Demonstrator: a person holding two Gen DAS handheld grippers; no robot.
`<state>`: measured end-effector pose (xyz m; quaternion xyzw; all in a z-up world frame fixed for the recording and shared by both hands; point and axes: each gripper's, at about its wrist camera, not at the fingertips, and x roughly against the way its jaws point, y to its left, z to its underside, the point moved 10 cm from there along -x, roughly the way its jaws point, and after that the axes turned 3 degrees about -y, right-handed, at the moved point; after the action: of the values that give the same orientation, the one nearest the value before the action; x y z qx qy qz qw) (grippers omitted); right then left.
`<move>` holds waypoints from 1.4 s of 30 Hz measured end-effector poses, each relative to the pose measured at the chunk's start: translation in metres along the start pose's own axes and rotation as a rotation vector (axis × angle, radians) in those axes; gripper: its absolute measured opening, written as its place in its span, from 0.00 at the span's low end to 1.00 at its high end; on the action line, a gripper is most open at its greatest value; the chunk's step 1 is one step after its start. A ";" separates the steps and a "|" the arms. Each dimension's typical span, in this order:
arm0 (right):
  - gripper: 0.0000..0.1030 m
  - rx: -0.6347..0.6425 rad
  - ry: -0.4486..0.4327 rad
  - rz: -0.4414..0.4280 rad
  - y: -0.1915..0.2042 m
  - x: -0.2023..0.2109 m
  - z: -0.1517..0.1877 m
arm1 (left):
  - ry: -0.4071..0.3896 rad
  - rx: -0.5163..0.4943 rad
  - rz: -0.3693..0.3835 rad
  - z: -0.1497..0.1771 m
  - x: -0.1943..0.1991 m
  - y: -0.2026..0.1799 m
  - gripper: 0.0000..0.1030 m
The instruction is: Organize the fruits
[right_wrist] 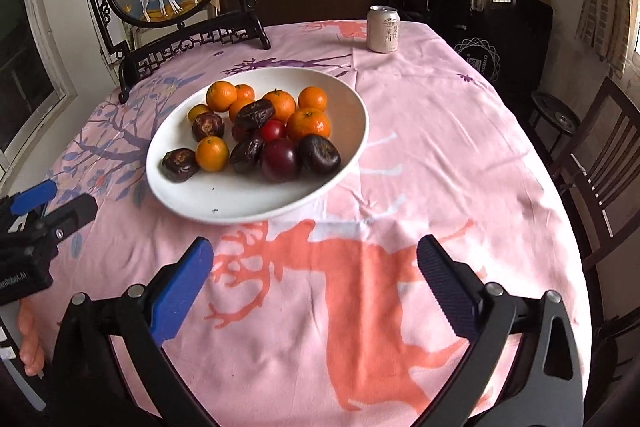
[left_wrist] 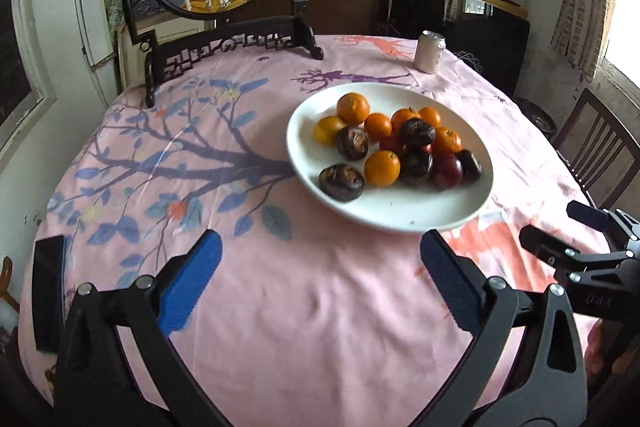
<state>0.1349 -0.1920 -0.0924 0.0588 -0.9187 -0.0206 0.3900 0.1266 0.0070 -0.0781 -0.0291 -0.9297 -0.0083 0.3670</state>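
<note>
Left claw: spread wide, holding nothing, above the counter. Right claw: likewise spread and bare. Beyond them, white plate: oranges, dark wrinkled fruits and a red one, all mingled (sorted or not, we cannot settle). Any pick, we judge, should close gently on one fruit's widest girth without nudging its neighbours.

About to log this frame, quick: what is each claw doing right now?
Left claw: open, holding nothing, above the tablecloth short of the plate.
Right claw: open, holding nothing.
</note>
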 end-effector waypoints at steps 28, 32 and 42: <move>0.99 0.065 -0.014 0.041 0.028 0.029 0.009 | -0.005 0.020 -0.024 0.018 0.027 0.006 0.98; 0.99 0.065 -0.013 0.042 0.028 0.028 0.009 | -0.008 0.033 -0.031 0.018 0.026 0.010 0.98; 0.99 0.066 -0.016 0.040 0.030 0.029 0.008 | 0.006 0.037 -0.036 0.020 0.026 0.013 0.98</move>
<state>0.1070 -0.1658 -0.0747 0.0529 -0.9230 0.0171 0.3808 0.0952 0.0221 -0.0752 -0.0054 -0.9290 0.0023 0.3700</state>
